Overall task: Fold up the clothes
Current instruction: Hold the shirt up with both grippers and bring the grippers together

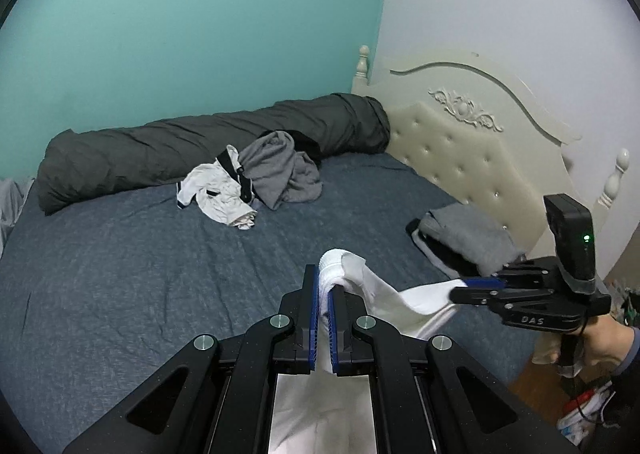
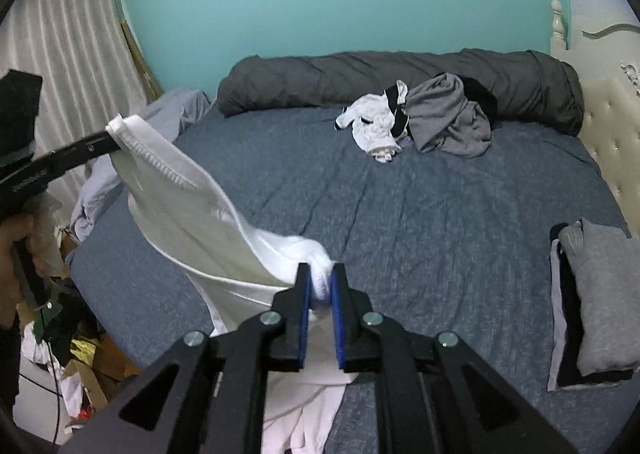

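Risk first. Left tool (image 1: 325, 296) clamped on a bunched, ribbed hem of the white garment (image 1: 384, 302); right tool (image 2: 320, 286) with jaws only loosely together around a thick white wad at the other end. Judged weak on the right: cloth bulging between the blue pads, not pinched flat, so liable to slide out if tension comes on. Loss of that corner likely to dump the garment in a heap and cost the fold line.

Second risk: garment slung between both tools over the near edge of the bed (image 2: 400, 213), lower part trailing toward the near edge and off the bottom of the right view. Likely to land rucked unless spread taut before lowering. Third: folded stack (image 2: 600, 294) near the right edge by the headboard; a wide swing could knock it.

Materials, near to far. Garment: thin, limp white knit, stitched ribbed band, soft folds. Bed cover: blue-grey heathered weave, shallow creases. Stack: grey jersey over black and pale layers, squared. Mid-bed toward the far edge: crumpled white piece with black trim (image 1: 218, 193) touching a slumped grey garment (image 1: 280, 169). Behind, along the far edge: long dark grey roll of bedding (image 1: 180, 145), matte, wrinkled. Headboard (image 1: 460, 157): cream, tufted, carved scroll.
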The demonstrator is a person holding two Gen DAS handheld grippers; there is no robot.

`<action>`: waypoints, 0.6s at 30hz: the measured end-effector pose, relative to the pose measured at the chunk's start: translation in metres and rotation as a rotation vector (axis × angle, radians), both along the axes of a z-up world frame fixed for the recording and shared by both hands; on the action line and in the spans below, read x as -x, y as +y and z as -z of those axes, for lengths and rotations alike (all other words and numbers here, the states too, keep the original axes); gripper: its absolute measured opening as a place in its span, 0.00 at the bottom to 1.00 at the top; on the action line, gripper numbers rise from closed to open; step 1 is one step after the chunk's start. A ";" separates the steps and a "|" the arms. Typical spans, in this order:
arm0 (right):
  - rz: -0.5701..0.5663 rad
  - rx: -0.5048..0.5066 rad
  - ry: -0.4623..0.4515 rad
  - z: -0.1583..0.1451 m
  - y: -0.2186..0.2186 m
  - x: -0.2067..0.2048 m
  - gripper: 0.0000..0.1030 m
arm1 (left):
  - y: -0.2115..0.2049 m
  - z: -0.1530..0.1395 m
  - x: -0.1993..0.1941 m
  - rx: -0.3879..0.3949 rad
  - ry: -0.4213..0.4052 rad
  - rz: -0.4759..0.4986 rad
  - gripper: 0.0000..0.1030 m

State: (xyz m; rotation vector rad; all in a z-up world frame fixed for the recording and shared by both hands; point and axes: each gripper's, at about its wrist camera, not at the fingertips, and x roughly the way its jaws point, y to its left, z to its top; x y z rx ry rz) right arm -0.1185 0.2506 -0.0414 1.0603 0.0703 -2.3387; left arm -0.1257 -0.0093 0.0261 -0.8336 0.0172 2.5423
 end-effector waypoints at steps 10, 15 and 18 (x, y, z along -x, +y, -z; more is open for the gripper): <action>-0.088 0.037 0.044 -0.004 -0.022 -0.011 0.51 | 0.014 0.004 -0.008 0.009 -0.003 0.035 0.04; -0.165 0.069 0.041 -0.004 -0.041 -0.022 0.53 | 0.020 0.005 -0.010 0.017 -0.006 0.050 0.04; -0.197 0.077 0.032 0.002 -0.051 -0.026 0.54 | 0.020 0.006 -0.009 0.017 -0.009 0.051 0.04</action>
